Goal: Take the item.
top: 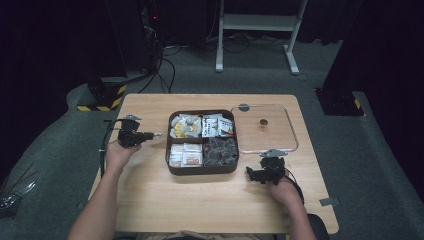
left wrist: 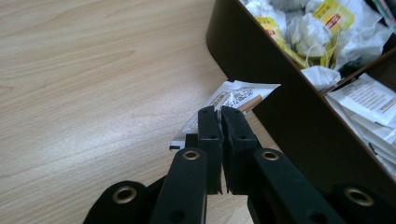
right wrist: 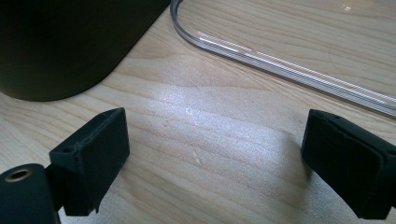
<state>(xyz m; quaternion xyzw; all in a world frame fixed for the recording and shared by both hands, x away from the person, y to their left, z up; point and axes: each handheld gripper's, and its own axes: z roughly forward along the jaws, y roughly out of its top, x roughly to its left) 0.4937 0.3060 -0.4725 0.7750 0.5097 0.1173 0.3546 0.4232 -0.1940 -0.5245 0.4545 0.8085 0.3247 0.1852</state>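
**On the table: box, lid, two grippers**

On the table (top: pixel 210 205) stands a dark box (top: pixel 202 169) with four compartments full of packets. Its clear lid (top: pixel 290 131) lies flat just to the right. The right gripper (top: pixel 264 174) hangs below the lid with jaws spread wide. The left gripper (top: pixel 150 135) pinches a sachet (left wrist: pixel 233 97) beside the left wall of the box.
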